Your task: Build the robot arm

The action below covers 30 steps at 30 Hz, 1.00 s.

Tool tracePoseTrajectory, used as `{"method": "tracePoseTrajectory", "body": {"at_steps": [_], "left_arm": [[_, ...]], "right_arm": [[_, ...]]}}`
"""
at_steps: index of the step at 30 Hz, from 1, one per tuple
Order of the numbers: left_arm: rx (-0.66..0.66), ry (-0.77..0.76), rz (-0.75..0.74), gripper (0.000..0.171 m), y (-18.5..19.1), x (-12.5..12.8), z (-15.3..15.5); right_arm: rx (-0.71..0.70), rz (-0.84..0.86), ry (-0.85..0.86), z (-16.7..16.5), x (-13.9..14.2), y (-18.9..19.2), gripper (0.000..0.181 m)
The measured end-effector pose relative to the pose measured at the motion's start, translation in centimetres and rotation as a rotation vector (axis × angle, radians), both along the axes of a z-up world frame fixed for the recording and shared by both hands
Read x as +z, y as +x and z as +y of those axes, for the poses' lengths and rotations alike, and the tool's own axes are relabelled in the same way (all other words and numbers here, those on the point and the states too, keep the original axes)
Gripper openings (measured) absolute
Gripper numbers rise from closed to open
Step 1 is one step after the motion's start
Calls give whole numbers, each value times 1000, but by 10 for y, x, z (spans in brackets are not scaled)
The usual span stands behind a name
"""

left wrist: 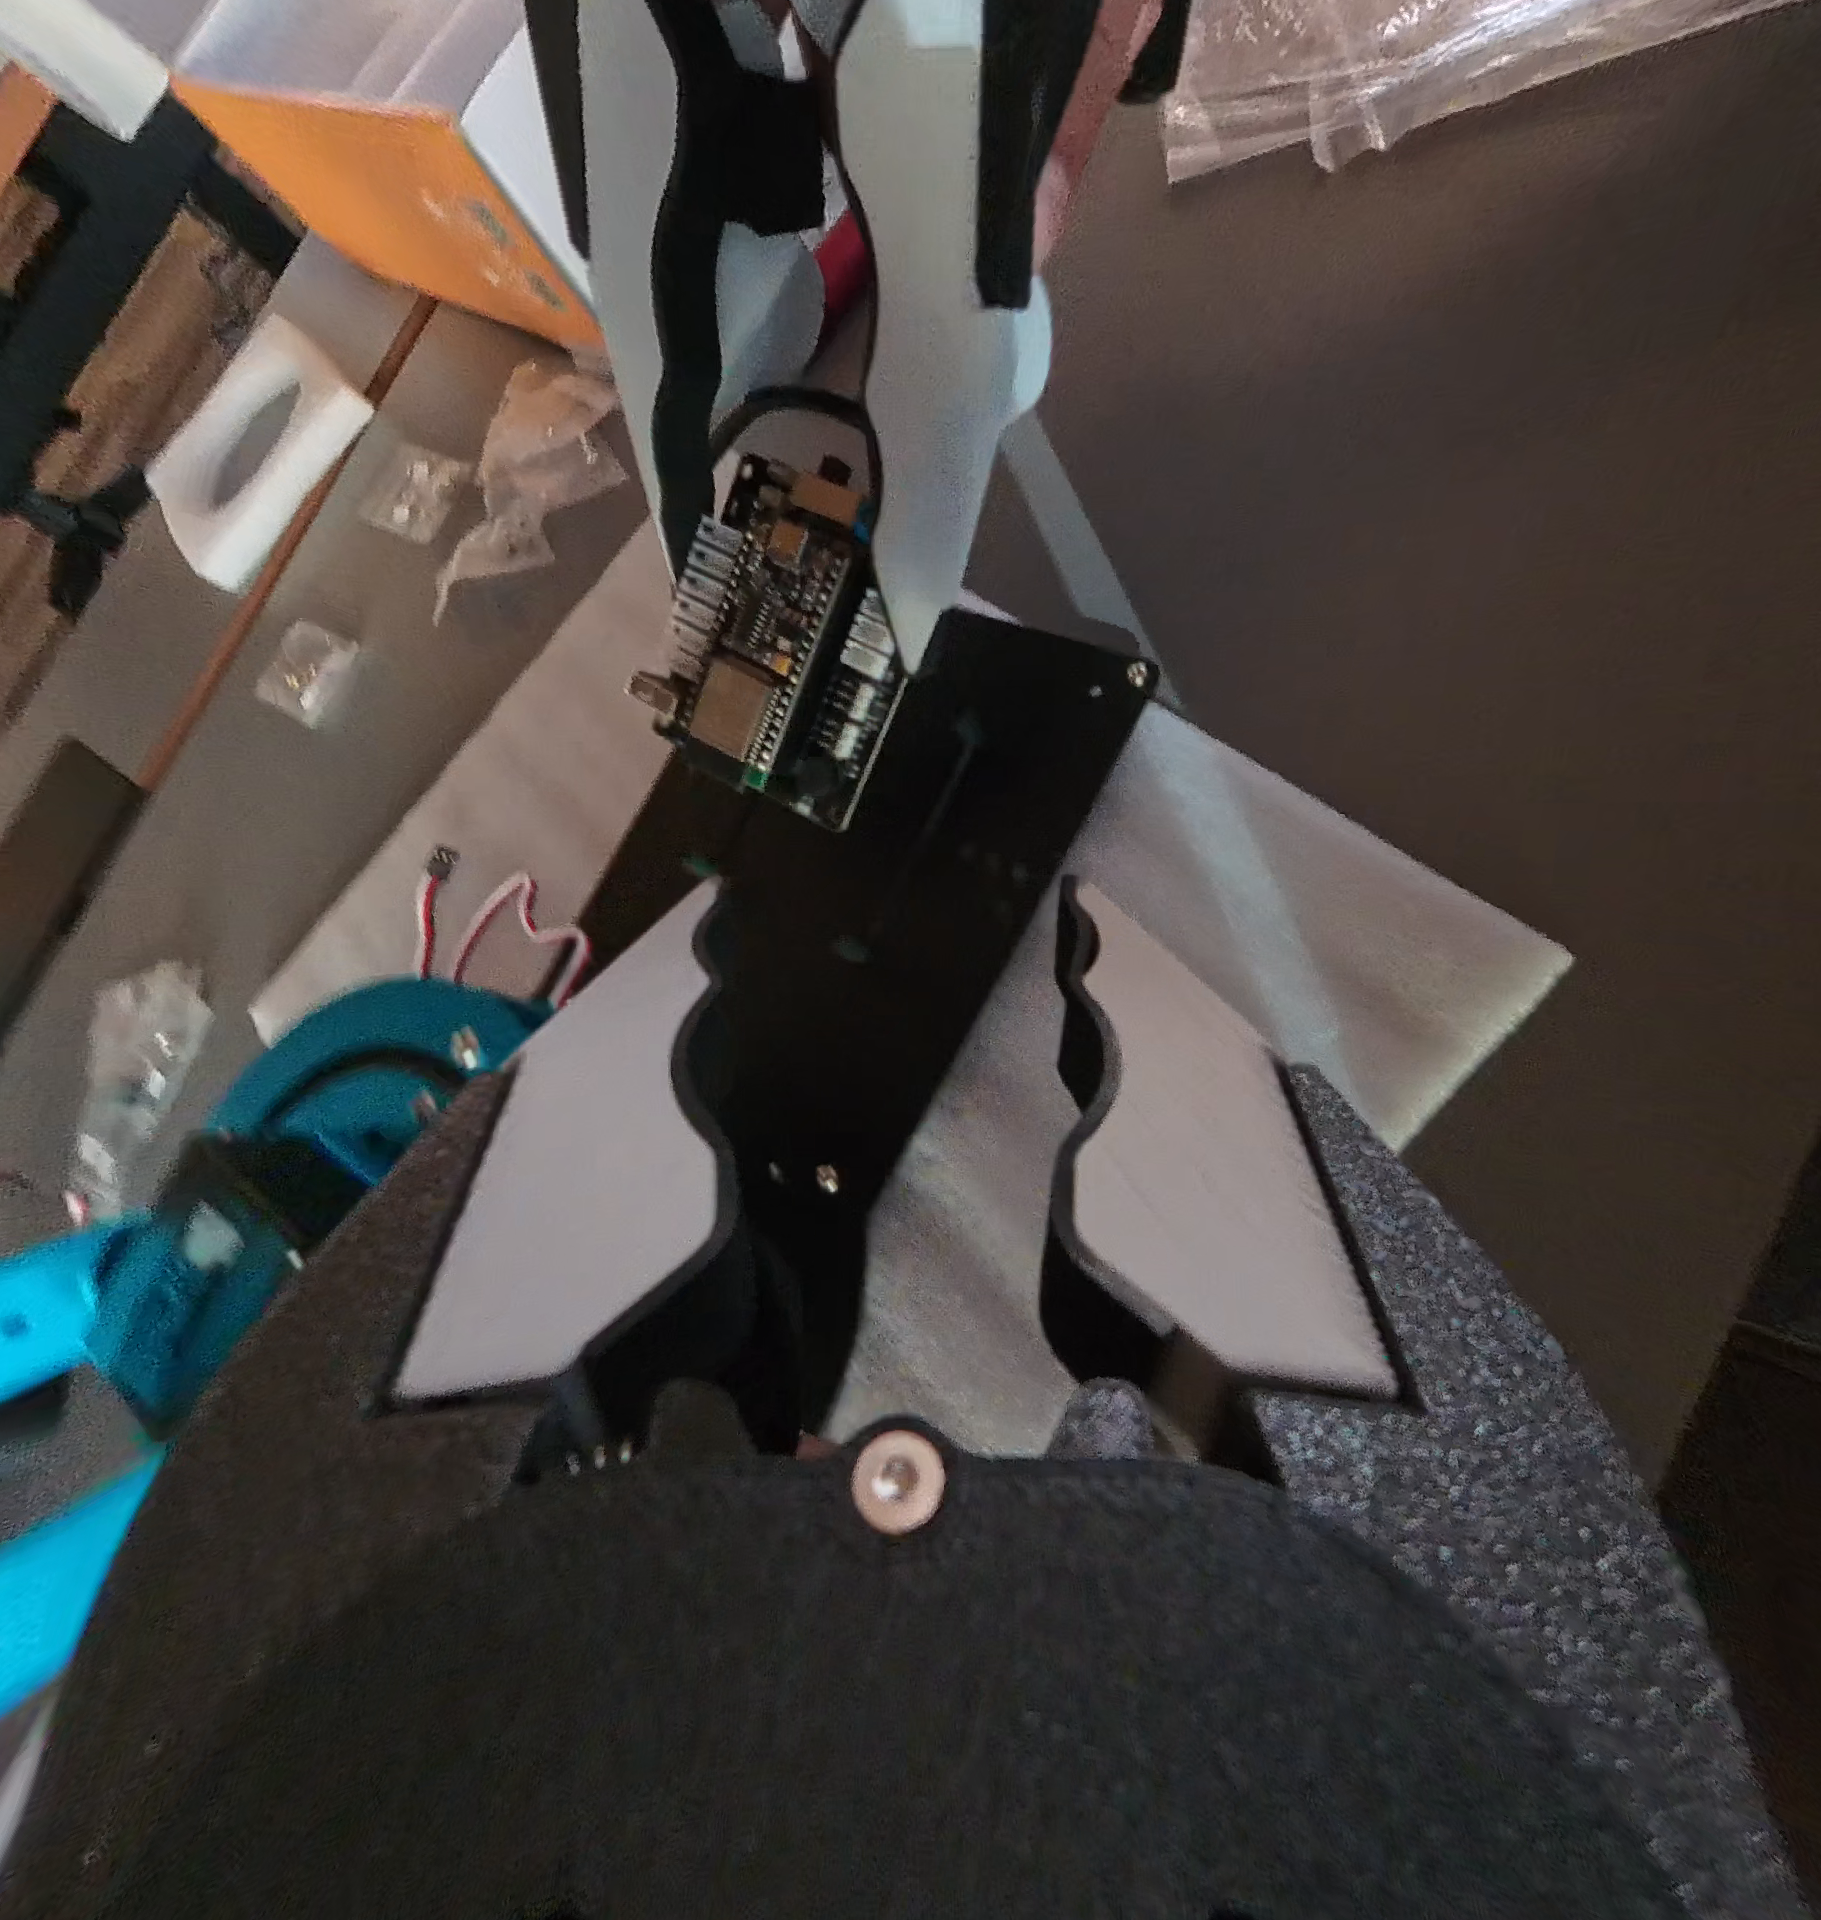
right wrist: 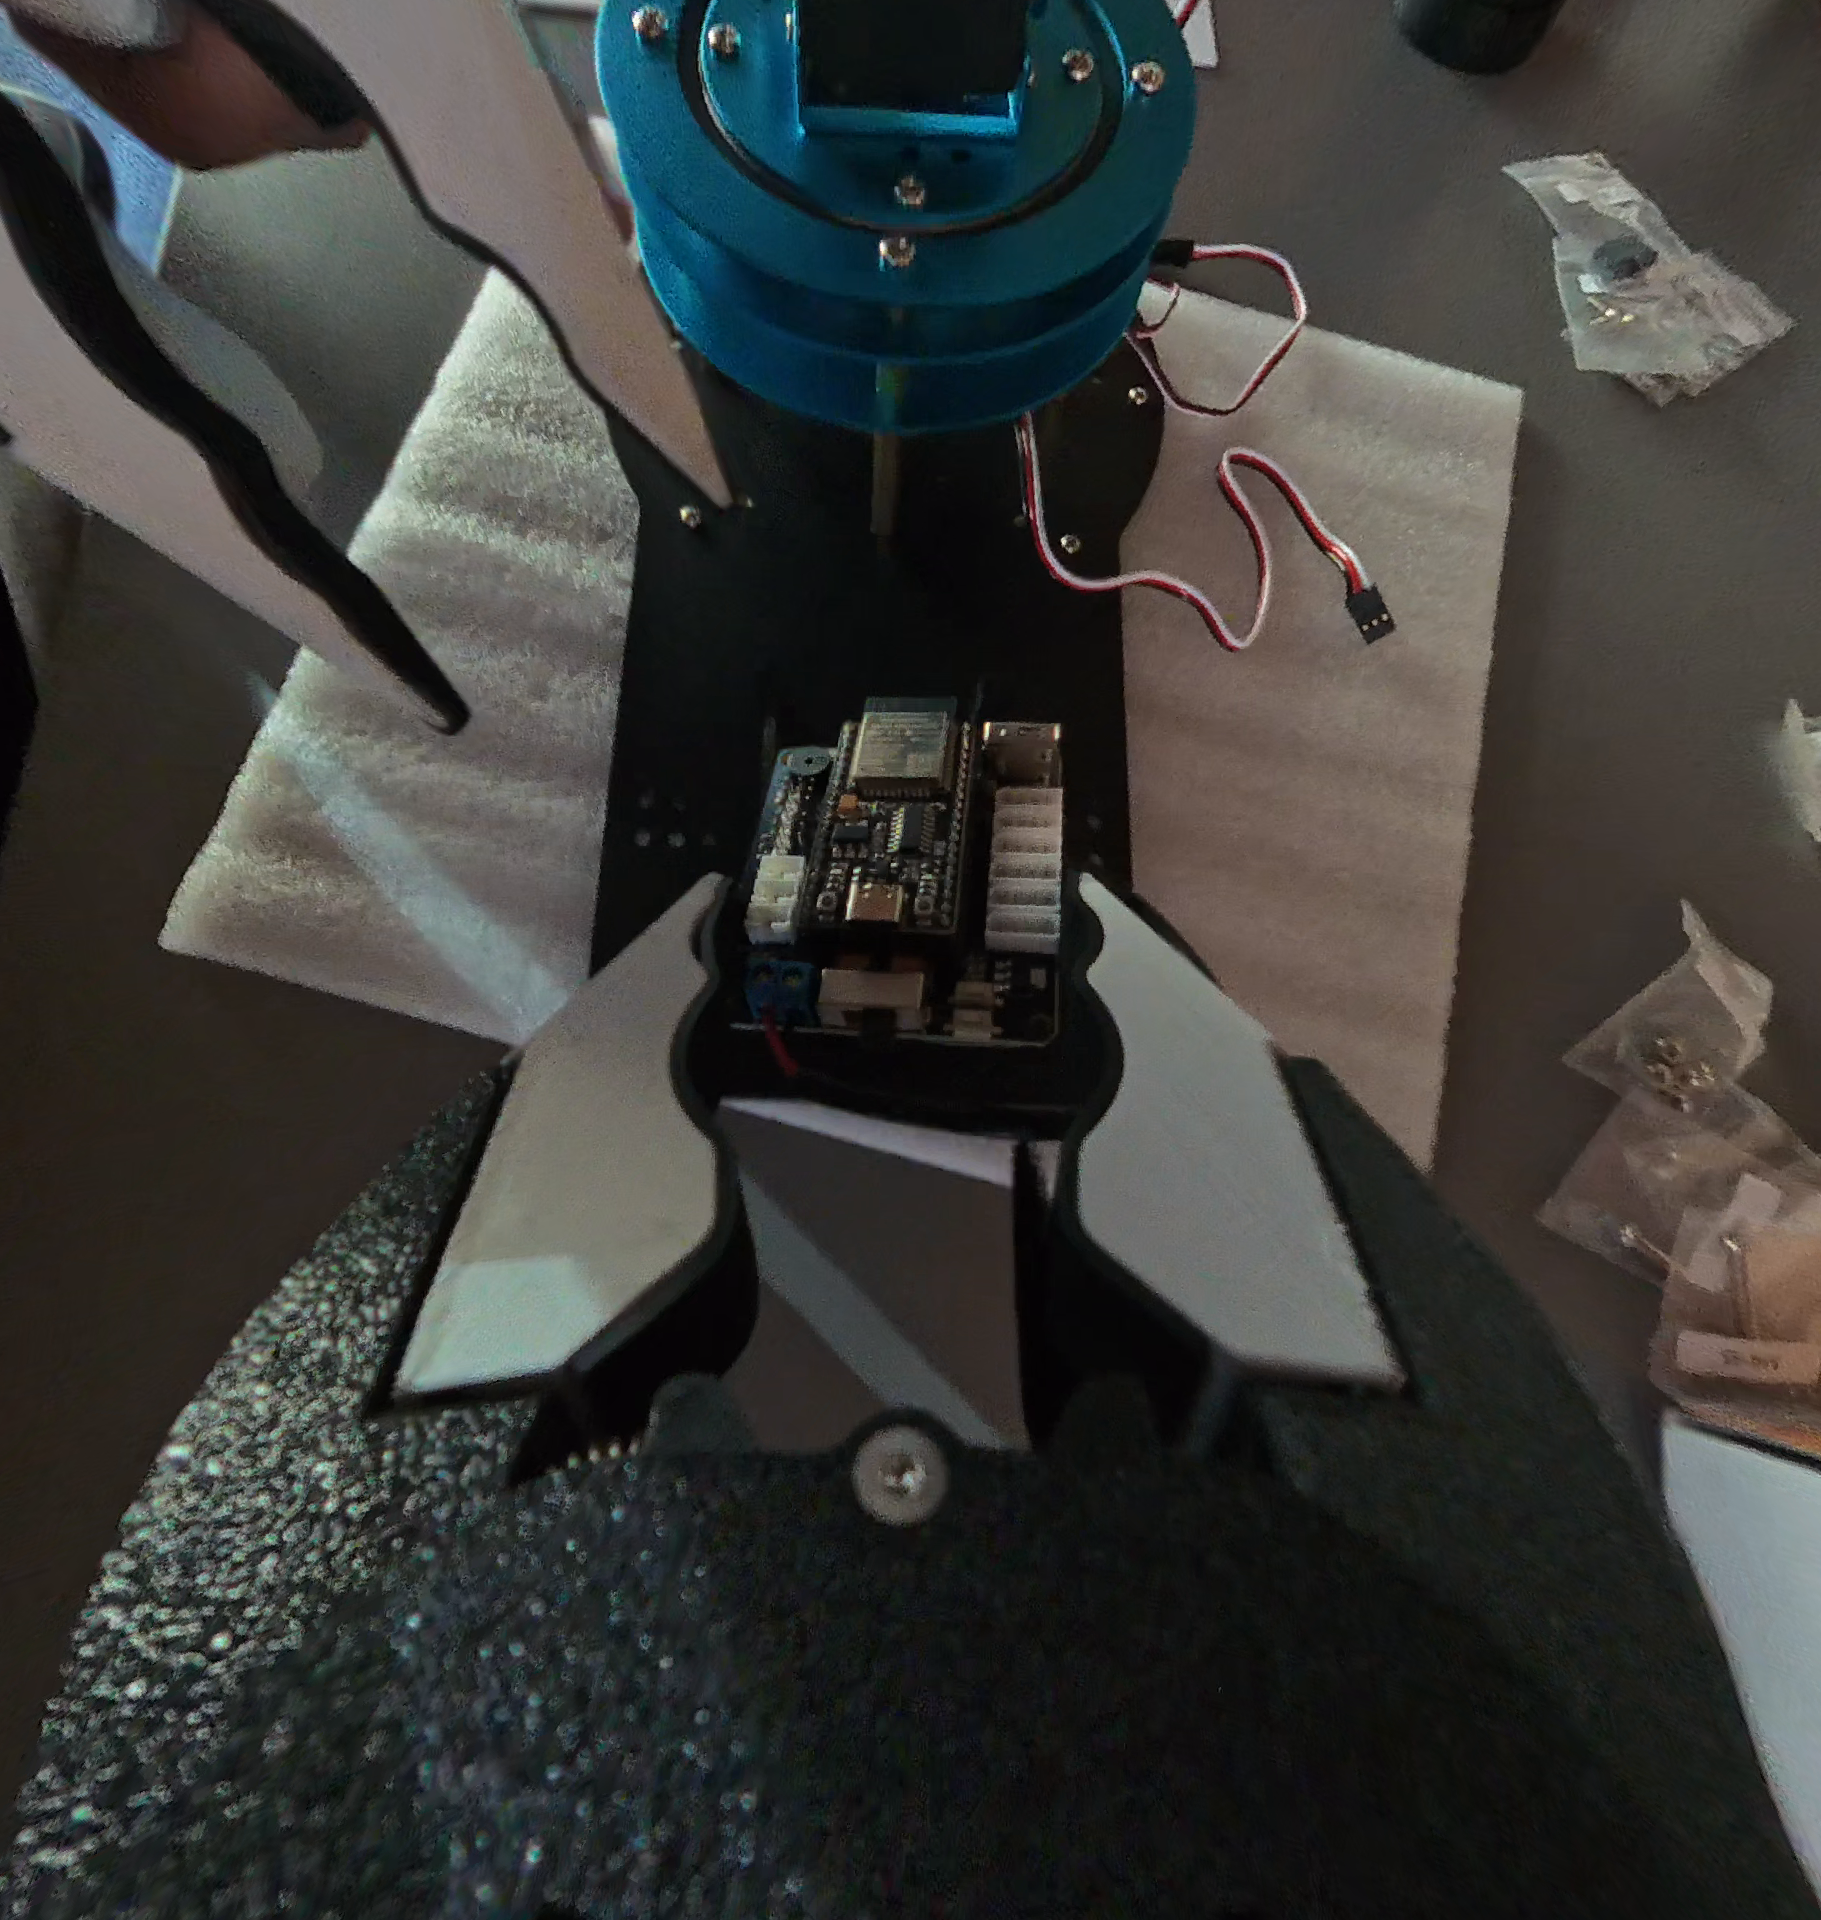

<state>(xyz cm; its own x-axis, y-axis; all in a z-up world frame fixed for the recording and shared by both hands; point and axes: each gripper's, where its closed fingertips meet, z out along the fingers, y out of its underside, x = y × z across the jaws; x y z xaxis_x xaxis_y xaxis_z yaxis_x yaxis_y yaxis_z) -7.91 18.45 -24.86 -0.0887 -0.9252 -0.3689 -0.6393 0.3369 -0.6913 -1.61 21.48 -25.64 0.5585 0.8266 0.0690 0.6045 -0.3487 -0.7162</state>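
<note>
The right gripper (right wrist: 901,914) clamps the circuit board (right wrist: 906,883) at frame centre, just over the black plate (right wrist: 677,665) — not yet fixed, it seems. The left gripper (left wrist: 885,904) is apart, empty, beside the blue turntable (right wrist: 895,208) in the upper part.

The right gripper (left wrist: 797,582) clamps a circuit board (left wrist: 776,686) over the black plate (left wrist: 947,790). The left gripper (left wrist: 885,904) hangs spread above that plate.

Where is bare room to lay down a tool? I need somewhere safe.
Bare foam sheet left of the black plate, below the left gripper. A narrower foam strip right of the plate, under the servo wire. Crowded: parts bags at right; the board in the right gripper.
</note>
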Motion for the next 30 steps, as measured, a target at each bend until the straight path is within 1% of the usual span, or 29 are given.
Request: {"method": "tracePoseTrajectory", "body": {"at_steps": [3,5,8,13,19,22,27,30], "left_arm": [[62,-72,-43,59,-19,-8,-1],[80,-118,-62,57,-28,-13,-3],[96,-144,-71,57,-35,-17,0],[79,-172,-73,56,-36,-19,-1],[71,-180,-60,56,-25,-28,1],[71,-184,-58,56,-23,-30,0],[71,-177,-64,56,-19,-30,1],[68,-176,-69,56,-15,-30,2]], "right_arm": [[5,-7,-15,9,-7,-12,59],[10,-7,-32,12,-12,-17,59],[6,64,-44,14,-9,-24,57],[-8,101,-57,11,-7,-20,57],[-8,270,-111,10,1,-24,58],[-13,235,-105,10,-10,-24,58],[5,193,-80,9,-15,-26,58],[12,199,-81,8,-15,-26,58]]}}
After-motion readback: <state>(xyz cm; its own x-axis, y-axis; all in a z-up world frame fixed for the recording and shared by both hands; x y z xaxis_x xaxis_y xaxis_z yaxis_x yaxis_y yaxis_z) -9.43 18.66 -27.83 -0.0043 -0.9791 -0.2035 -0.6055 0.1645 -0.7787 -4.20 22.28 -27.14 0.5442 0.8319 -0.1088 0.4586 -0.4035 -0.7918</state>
